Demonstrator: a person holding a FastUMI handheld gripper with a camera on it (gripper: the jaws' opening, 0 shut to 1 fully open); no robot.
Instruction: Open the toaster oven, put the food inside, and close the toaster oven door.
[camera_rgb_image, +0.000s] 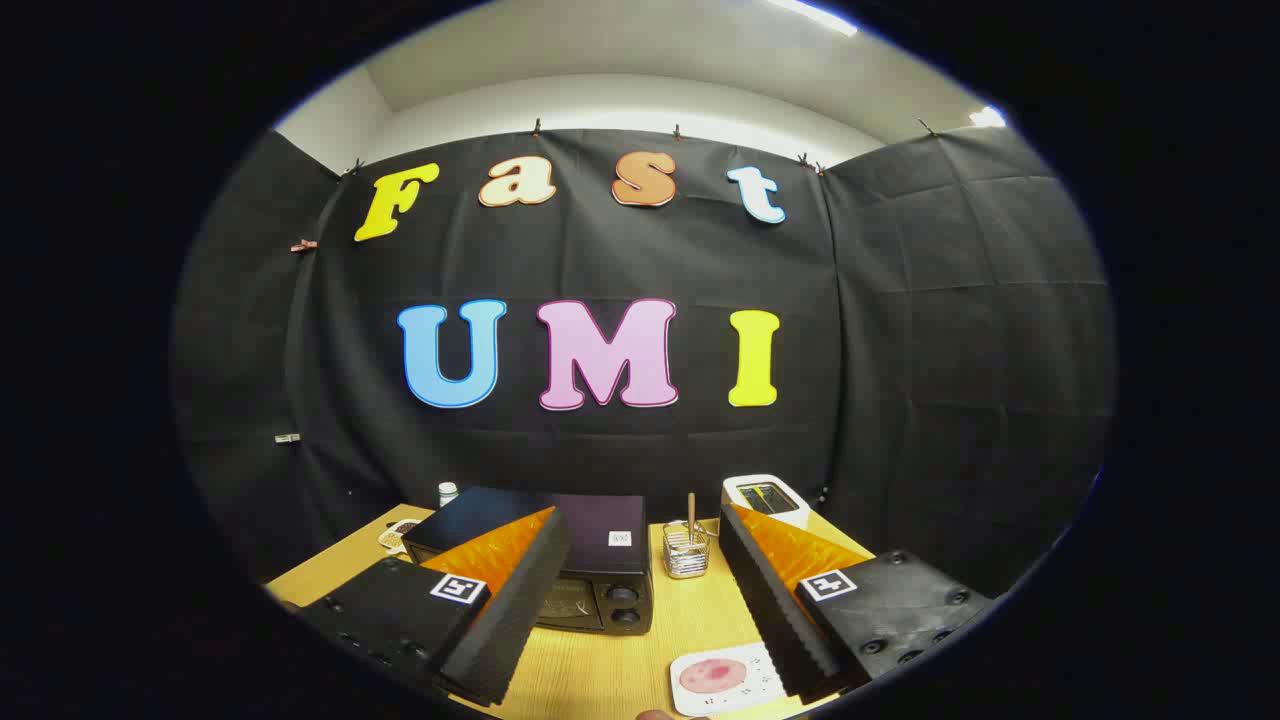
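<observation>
- Oven (590, 560) sat on the table (620, 660) beyond the fingers, its door side partly hidden by the left finger.
- Gripper (640, 600) was spread wide, holding nothing.
- Food plate (722, 680) lay between the fingers, partly covered.

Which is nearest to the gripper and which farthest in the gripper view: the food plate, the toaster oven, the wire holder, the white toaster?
Gripper open, holding nothing.
1. Food plate, between the fingertips, toward the right finger.
2. Toaster oven, ahead, behind the left finger.
3. Wire holder, ahead, centre.
4. White toaster, beyond the right finger.
</observation>
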